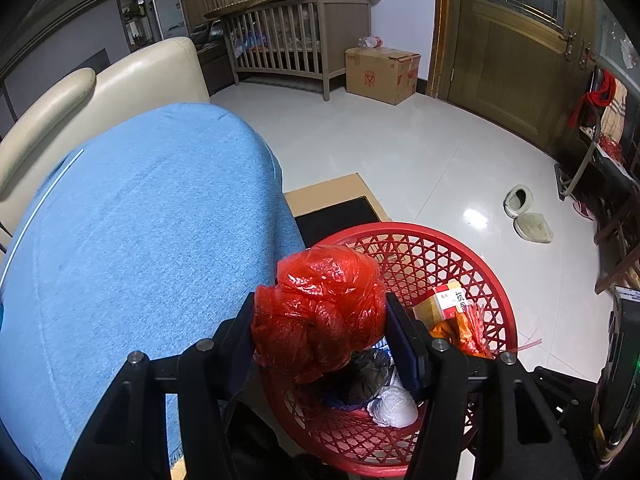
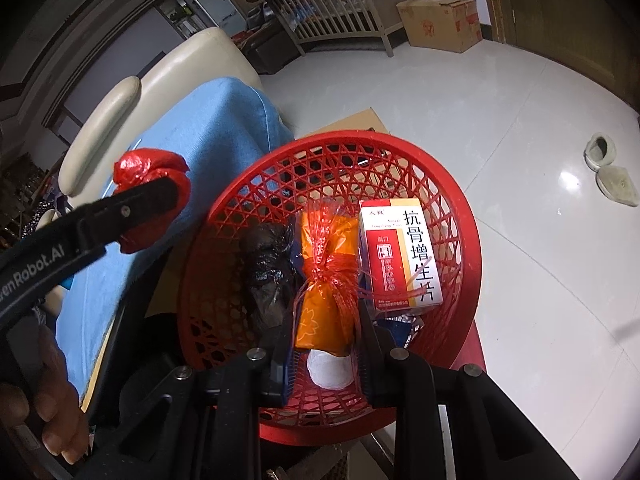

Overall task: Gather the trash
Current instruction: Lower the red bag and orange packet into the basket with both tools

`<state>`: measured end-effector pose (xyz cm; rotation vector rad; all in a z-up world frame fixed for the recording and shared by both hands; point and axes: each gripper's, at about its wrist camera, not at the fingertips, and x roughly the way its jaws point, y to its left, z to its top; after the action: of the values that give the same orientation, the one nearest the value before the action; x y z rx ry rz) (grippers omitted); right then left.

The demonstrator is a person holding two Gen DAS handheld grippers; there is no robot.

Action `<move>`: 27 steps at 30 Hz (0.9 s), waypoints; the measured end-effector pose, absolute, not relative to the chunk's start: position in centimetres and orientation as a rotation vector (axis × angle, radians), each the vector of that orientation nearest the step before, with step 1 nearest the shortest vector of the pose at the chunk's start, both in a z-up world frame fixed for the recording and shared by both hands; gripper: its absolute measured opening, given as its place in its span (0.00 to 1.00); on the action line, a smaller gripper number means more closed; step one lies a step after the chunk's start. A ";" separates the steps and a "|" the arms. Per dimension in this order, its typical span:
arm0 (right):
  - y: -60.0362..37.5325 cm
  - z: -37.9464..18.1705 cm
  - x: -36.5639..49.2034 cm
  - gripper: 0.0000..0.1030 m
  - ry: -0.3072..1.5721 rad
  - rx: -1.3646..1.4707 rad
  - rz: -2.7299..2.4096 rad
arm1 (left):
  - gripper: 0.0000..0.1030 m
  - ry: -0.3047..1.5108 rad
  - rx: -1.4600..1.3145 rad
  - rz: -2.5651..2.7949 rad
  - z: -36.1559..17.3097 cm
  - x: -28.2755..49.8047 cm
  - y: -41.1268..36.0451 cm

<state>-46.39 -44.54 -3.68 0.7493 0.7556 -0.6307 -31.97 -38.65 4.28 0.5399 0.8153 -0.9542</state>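
My left claw (image 1: 320,320), clenched on the red bag (image 1: 320,312), hangs beside the basket (image 1: 496,280) rim; right claw (image 2: 326,344) grips the orange packet (image 2: 326,280) over it.

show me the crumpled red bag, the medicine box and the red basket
crumpled red bag (image 1: 320,312), left wrist view, middle of the wad
medicine box (image 2: 400,252), right wrist view, printed front face
red basket (image 2: 452,192), right wrist view, lattice wall

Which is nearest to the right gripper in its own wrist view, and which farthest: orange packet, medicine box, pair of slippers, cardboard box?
1. Orange packet, between the right gripper fingers, over the basket.
2. Medicine box, just right, inside the basket.
3. Slippers, on the floor, right.
4. Cardboard box, by the far wall.
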 end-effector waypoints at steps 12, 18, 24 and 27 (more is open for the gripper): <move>-44.6 -4.2 -46.8 0.28 0.786 0.765 -0.618 | 0.59 0.818 0.553 -0.964 4.0 -32.4 -39.5; -45.0 -4.1 -47.3 0.39 0.772 0.798 -0.629 | 0.59 0.817 0.556 -0.968 4.0 -32.4 -39.7; -45.2 -2.1 -48.5 0.61 0.684 0.793 -0.657 | 0.59 0.823 0.562 -0.973 3.8 -32.5 -39.8; -45.5 -1.0 -49.1 0.61 0.637 0.795 -0.683 | 0.59 0.826 0.567 -0.977 3.6 -32.6 -39.9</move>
<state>-49.12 -45.55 -0.99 0.7948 0.6367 -0.6834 -32.57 -39.94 3.62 0.5666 0.8261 -0.9774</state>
